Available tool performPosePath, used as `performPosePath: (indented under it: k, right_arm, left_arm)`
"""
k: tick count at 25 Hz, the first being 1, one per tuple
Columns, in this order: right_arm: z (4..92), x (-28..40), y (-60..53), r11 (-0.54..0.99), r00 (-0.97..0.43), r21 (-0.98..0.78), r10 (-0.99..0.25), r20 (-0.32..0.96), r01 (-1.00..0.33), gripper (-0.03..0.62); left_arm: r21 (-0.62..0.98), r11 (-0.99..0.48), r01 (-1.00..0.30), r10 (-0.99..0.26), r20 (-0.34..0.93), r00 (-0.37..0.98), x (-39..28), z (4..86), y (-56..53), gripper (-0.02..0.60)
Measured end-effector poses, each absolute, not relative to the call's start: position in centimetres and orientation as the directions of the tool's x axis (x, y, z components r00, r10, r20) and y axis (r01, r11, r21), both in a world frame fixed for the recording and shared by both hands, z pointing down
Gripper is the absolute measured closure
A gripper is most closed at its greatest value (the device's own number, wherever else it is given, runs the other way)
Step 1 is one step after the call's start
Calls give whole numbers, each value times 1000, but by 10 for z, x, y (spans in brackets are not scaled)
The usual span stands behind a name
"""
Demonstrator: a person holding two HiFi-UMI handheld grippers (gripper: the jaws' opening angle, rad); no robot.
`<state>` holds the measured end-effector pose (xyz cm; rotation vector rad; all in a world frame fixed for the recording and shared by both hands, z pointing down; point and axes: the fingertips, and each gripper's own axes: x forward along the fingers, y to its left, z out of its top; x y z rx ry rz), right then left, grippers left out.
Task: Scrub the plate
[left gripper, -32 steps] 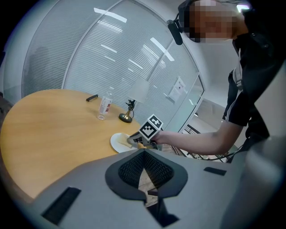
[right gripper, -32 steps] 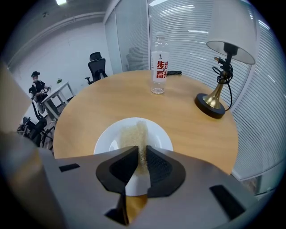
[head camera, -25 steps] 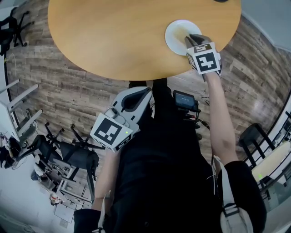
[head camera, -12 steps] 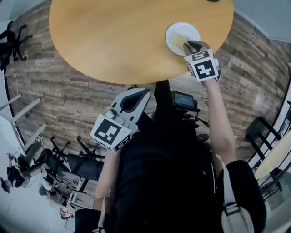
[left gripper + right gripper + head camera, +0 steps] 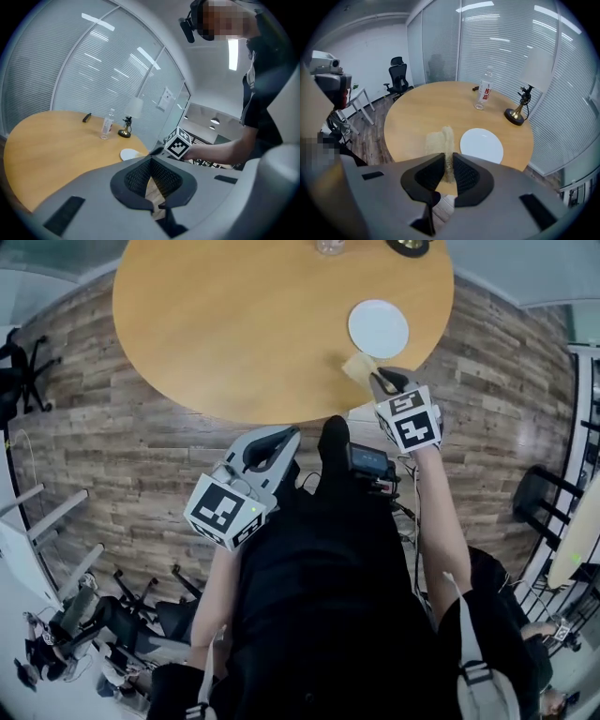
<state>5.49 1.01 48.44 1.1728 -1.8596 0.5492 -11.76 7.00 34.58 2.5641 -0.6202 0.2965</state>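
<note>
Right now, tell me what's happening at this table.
A person holds two grippers. The right gripper is shut on a tan sponge near the edge of the round table, beside the white plate and apart from it. The plate lies bare. The left gripper hangs off the table, jaws together, holding nothing.

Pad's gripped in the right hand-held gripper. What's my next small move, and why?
Probably carry the right hand-held gripper forward and slightly right until its tan scouring pad rests on the round white plate. The jaws clamp the pad, but it sits over bare wooden table beside the plate, not on it.
</note>
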Motion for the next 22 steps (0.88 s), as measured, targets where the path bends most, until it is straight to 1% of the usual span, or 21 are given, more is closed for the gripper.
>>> performPosePath:
  k: [8,13,16,19,22]
  right_arm:
    - [457,-6,69,418,-181,76,-539,822,-905,546]
    - [428,-39,105,411,-199,70,-575,794,-909,546]
    - [417,-46,124,387,-205,57,-603,771,-920,546]
    - [406,-48,143,325,-239,-21,-649,722,-945,543]
    - [388,-50,158,254,-293,-155,-708,642,-955,543]
  left_arm:
    - [346,-860,-376,-294,269,917,-165,336,82,569]
    - [345,-888,-305,-227,248,942,-181,334,96,569]
    - [348,-902,-254,-178,235,956,-180,333,106,569]
    - [339,-917,-212,-140,223,965,-177,326,115,569]
    - [333,-923,-194,-129,205,970,-178,318,121,569]
